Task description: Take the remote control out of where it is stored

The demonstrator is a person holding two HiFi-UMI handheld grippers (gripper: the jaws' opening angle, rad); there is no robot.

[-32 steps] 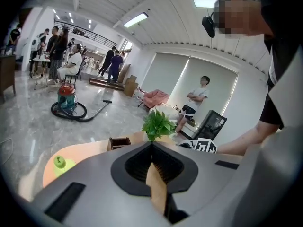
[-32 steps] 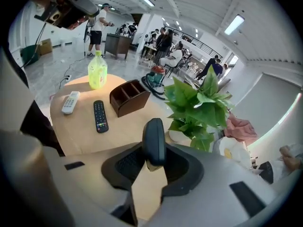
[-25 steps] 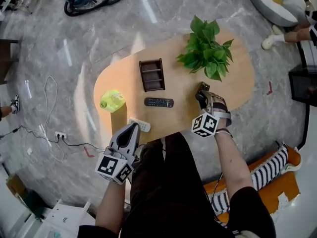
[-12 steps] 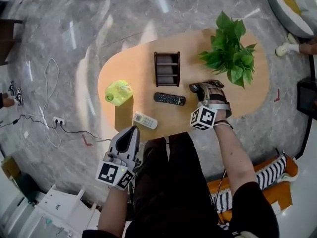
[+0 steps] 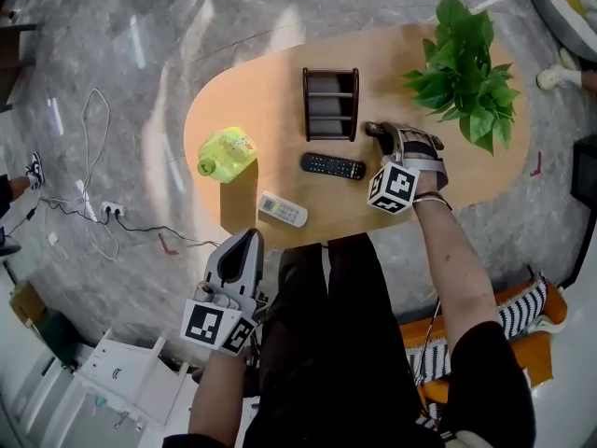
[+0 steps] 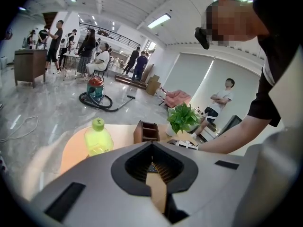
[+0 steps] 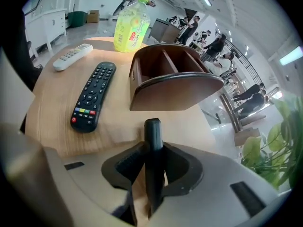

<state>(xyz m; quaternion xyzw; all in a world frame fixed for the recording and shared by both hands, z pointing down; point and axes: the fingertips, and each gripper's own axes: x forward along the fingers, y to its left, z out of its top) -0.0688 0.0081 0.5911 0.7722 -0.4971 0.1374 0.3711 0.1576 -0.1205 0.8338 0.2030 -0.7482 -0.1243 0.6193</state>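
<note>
My right gripper [image 5: 376, 131] [image 7: 152, 150] is shut on a slim black remote [image 7: 152, 129], held edge-on and poking out past the jaws. It hovers low over the table, just right of the brown wooden organiser [image 5: 329, 104] [image 7: 170, 79], whose slots look empty. A second black remote [image 5: 333, 165] [image 7: 90, 98] lies flat in front of the organiser. A white remote [image 5: 283, 209] [image 7: 72, 56] lies near the table's front edge. My left gripper [image 5: 248, 239] [image 6: 151, 161] is off the table by the person's lap, its fingers closed together with nothing between them.
A green bottle [image 5: 227, 152] [image 7: 131, 25] stands at the left of the oval wooden table [image 5: 270, 82]. A potted plant [image 5: 469, 68] stands at its right end. A power strip and cable [image 5: 89, 208] lie on the marble floor. People stand in the background.
My right gripper has sunk toward the table beside the organiser, still gripping the black remote. My left gripper has dropped lower and drawn back from the table's edge.
</note>
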